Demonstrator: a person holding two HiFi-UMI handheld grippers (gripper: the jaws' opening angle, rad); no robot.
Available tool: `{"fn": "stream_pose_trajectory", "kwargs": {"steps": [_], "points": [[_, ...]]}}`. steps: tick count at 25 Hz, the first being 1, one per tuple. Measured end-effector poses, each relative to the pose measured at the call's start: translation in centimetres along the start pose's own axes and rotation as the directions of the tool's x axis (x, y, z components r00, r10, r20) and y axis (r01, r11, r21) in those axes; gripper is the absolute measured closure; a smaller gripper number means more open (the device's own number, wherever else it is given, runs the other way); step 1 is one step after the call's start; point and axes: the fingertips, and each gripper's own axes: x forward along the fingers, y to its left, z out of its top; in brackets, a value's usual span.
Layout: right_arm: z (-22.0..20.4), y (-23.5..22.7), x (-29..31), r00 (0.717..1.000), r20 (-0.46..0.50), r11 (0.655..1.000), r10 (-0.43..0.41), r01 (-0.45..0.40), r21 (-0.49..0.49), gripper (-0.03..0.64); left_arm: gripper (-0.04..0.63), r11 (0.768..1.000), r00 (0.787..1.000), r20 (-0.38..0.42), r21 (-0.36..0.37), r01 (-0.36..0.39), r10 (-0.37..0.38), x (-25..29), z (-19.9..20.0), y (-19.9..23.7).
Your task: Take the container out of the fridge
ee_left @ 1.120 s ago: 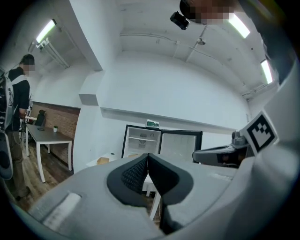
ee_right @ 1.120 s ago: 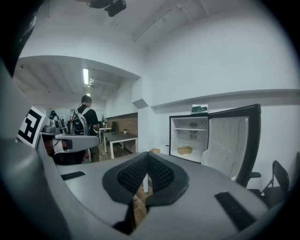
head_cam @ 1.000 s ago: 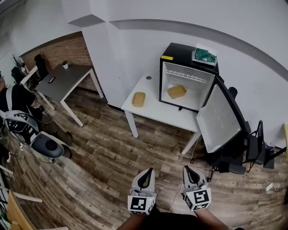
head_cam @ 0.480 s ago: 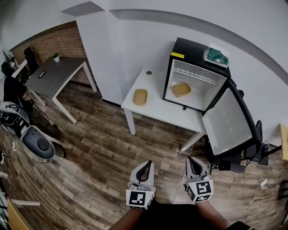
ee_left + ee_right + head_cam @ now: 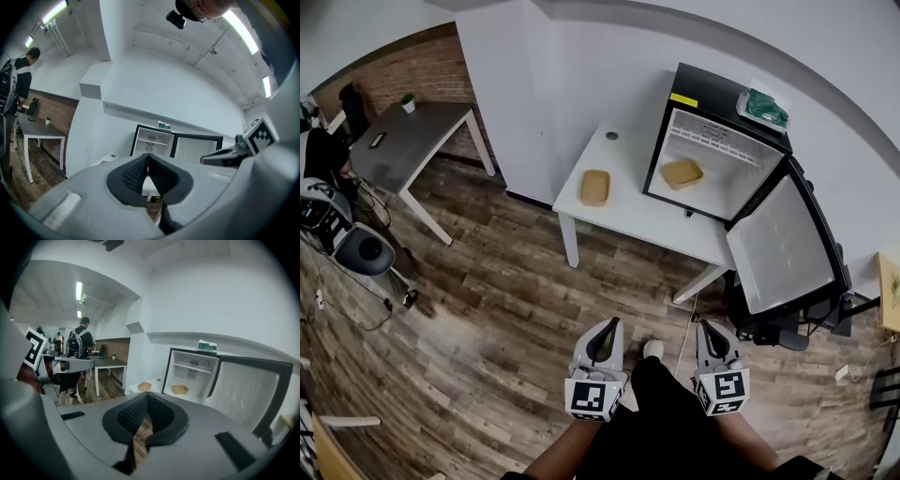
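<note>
A small black fridge (image 5: 712, 94) stands on the white table (image 5: 637, 220) with its door (image 5: 783, 246) swung wide to the right. A tan container (image 5: 682, 173) lies inside it, also seen in the right gripper view as the tan container (image 5: 179, 389). A second tan container (image 5: 595, 187) lies on the table, left of the fridge. My left gripper (image 5: 607, 336) and right gripper (image 5: 710, 336) hang side by side low over the wooden floor, well short of the table. Both are shut with nothing between the pads, as the left gripper (image 5: 147, 161) and right gripper (image 5: 148, 399) show in their own views.
A green packet (image 5: 765, 105) lies on top of the fridge. A grey desk (image 5: 408, 141) stands at the back left, with a person (image 5: 79, 345) near it. A round grey machine (image 5: 361, 251) sits on the floor at left. A dark chair (image 5: 787, 330) stands under the open door.
The view has closed in on the table and fridge, which sit larger and nearer. Both grippers stay shut, side by side. A leg and shoe now show between them.
</note>
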Motion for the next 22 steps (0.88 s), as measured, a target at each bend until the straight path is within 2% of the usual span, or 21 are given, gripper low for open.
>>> {"fn": "stream_pose_trajectory", "kwargs": {"steps": [2, 8, 15, 22], "points": [[0.8, 0.7, 0.5, 1.000, 0.021, 0.999, 0.019, -0.018, -0.044, 0.618, 0.578, 1.000, 1.000, -0.022, -0.011, -0.001, 0.001, 0.2, -0.8, 0.4], [2.2, -0.9, 3.4, 0.996, 0.080, 0.999, 0.036, -0.033, -0.037, 0.618, 0.578, 1.000, 0.998, -0.055, 0.017, 0.024, -0.023, 3.5, -1.7, 0.1], [2.7, -7.5, 8.5, 0.995, 0.101, 0.999, -0.009, 0.005, 0.046, 0.618, 0.578, 0.995, 0.995, -0.083, 0.075, 0.064, -0.058, 11.4, -1.1, -1.2], [1.7, -16.3, 14.6, 0.993, 0.084, 0.990, -0.083, 0.073, 0.121, 0.618, 0.578, 0.985, 0.982, -0.143, 0.109, 0.136, -0.120, 22.5, -1.8, -1.8]]}}
